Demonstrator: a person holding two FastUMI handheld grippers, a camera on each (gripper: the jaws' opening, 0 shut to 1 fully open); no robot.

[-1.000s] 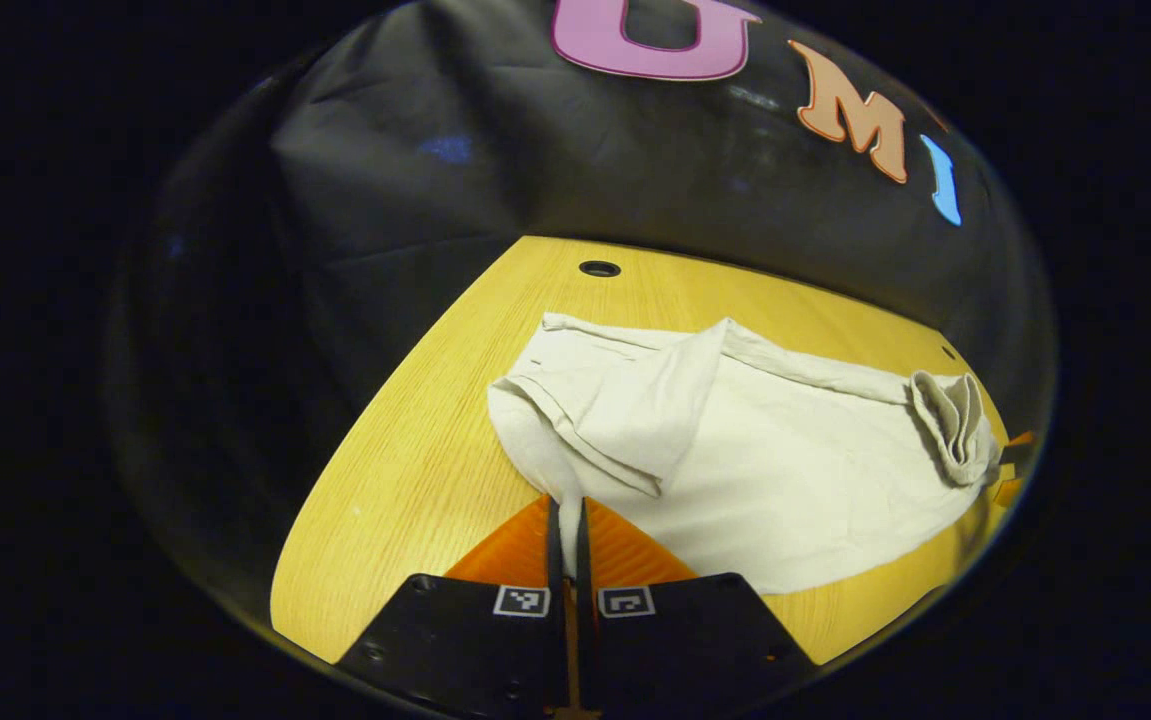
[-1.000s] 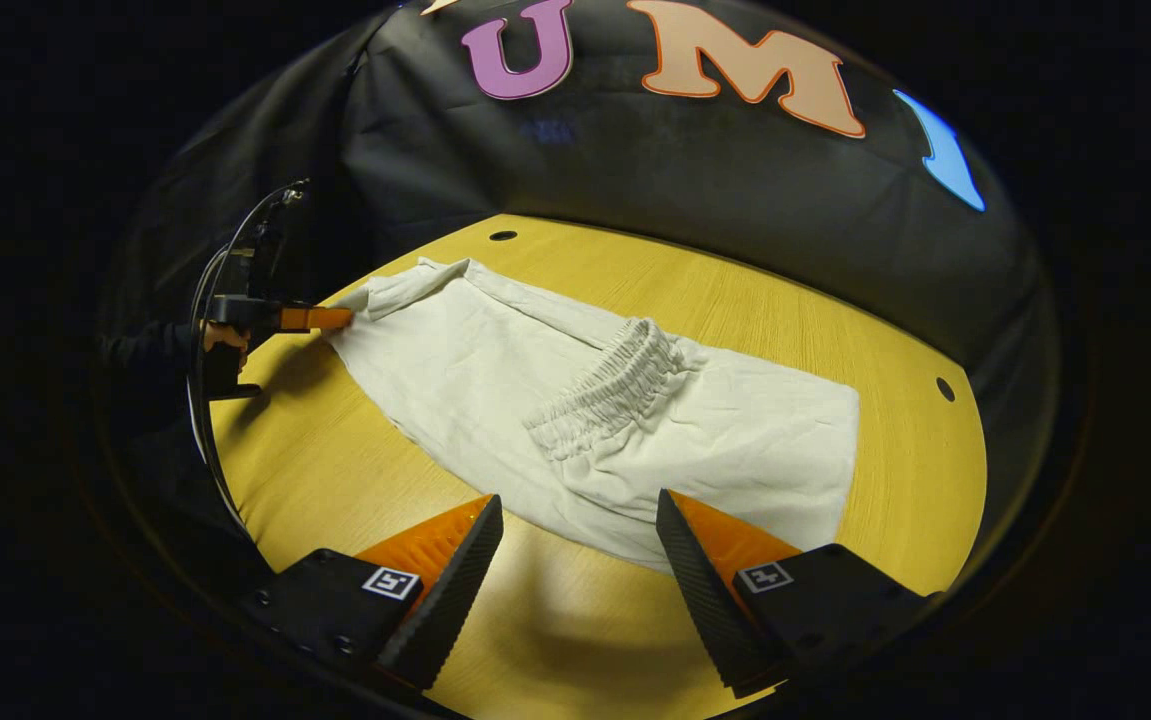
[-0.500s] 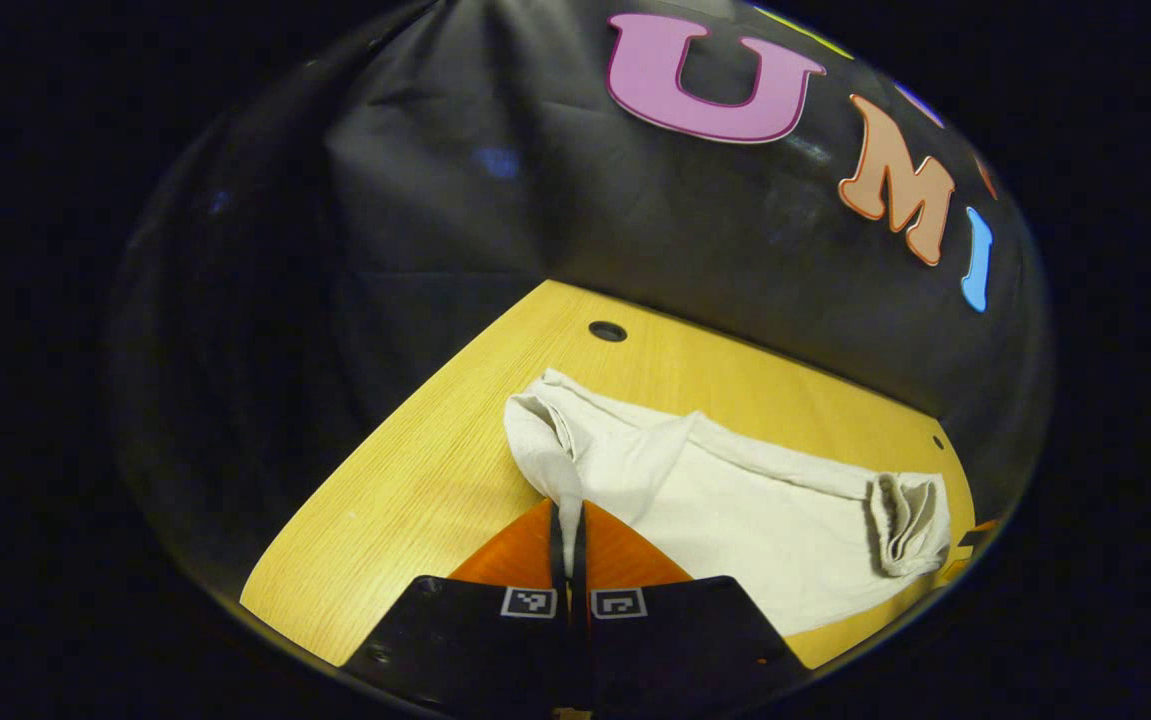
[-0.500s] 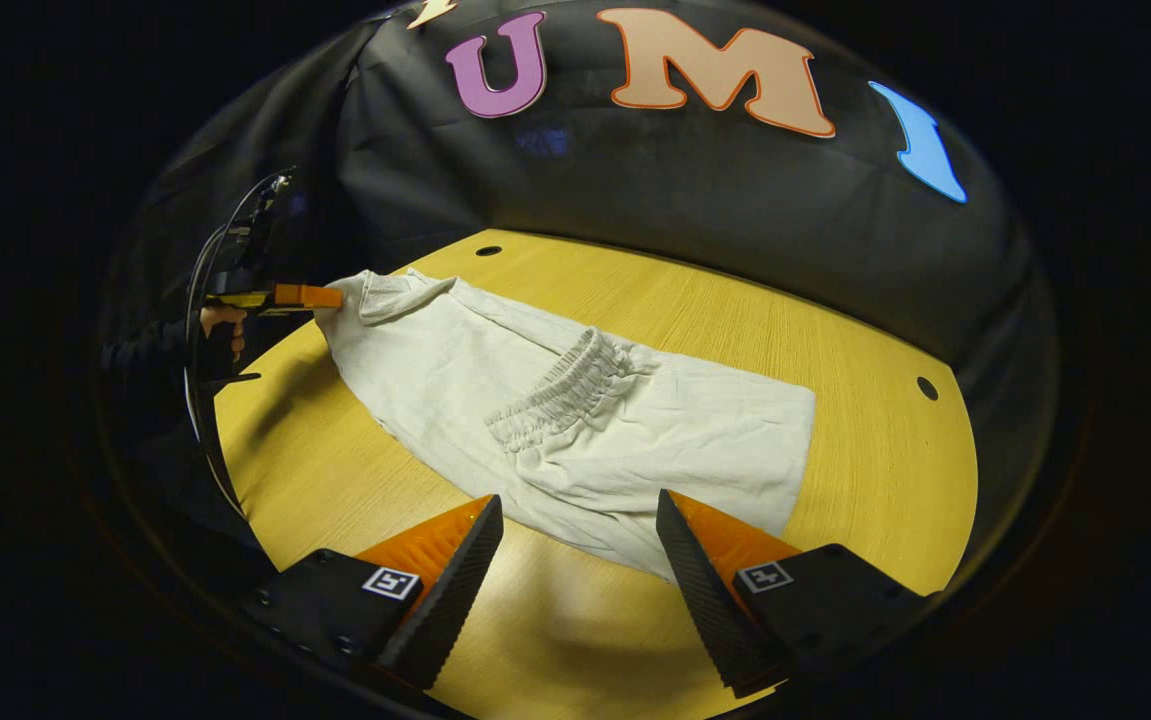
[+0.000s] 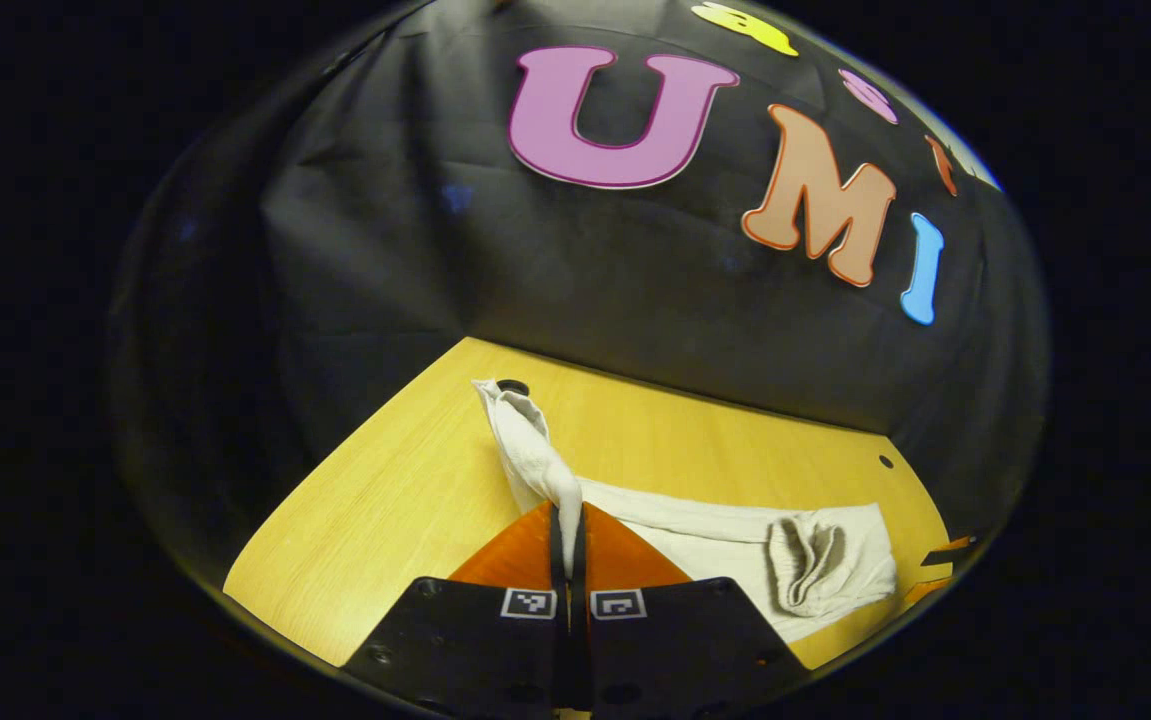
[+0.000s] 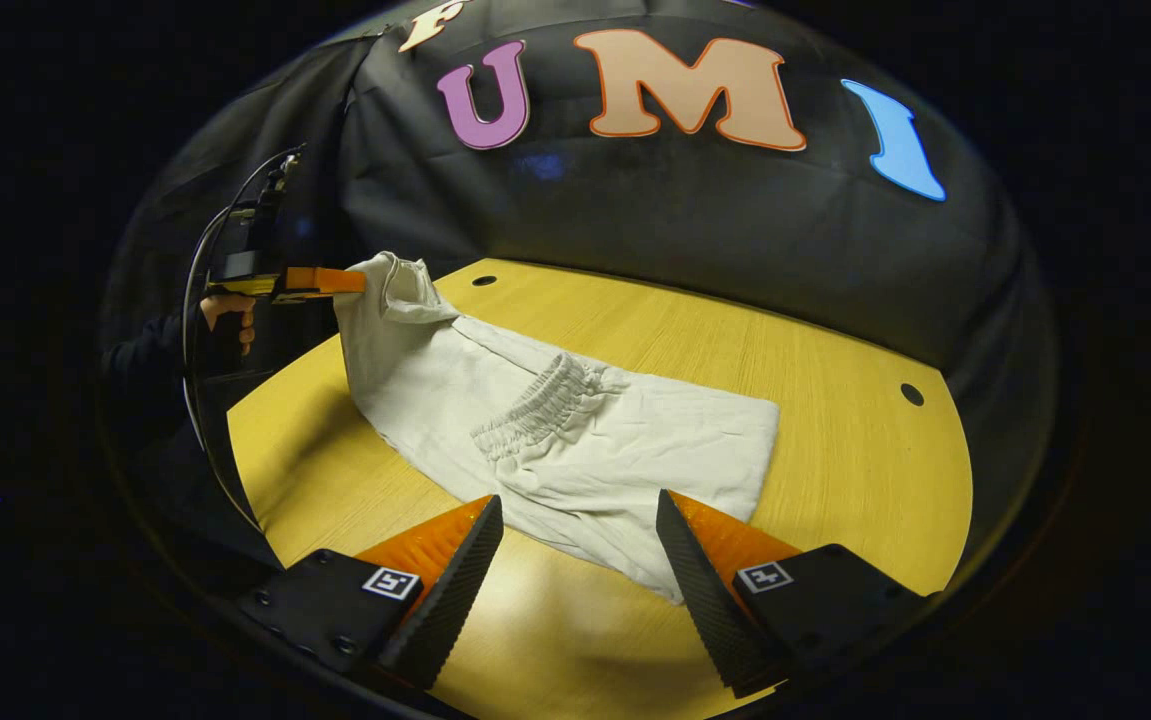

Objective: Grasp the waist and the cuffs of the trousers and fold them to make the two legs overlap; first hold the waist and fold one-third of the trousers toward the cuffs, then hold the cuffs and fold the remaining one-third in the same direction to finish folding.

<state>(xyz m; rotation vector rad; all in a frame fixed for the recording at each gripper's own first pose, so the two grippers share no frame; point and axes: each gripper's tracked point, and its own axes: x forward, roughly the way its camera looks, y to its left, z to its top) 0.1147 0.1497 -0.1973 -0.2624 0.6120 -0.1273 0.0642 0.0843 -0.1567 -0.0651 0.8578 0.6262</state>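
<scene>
The trousers [image 6: 575,450] are lying on the wooden table [image 6: 835,330], pale and soft, with the gathered waist [image 6: 540,405] already folded over onto the middle of the legs. The cuff end [image 6: 390,285] is hanging lifted off the table at the far left, draping down in a slack curve to the flat part. The cloth is looking light and limp, with no stiffness of its own, so it is likely to sag and slide wherever it is not supported; the thicker hemmed cuff and the elastic waist are probably the firmest places to pinch.

The left gripper [image 5: 567,520] is pinching the cuff [image 5: 535,460], its two fingers closed together with only the thin cloth between them; a hand [image 6: 225,315] is holding it at the left edge of the table. The right gripper [image 6: 580,560] is hovering near the near edge of the trousers, its fingers spread wide apart and gripping nothing. Judging by the layout, the last third is being carried over toward the waist.
</scene>
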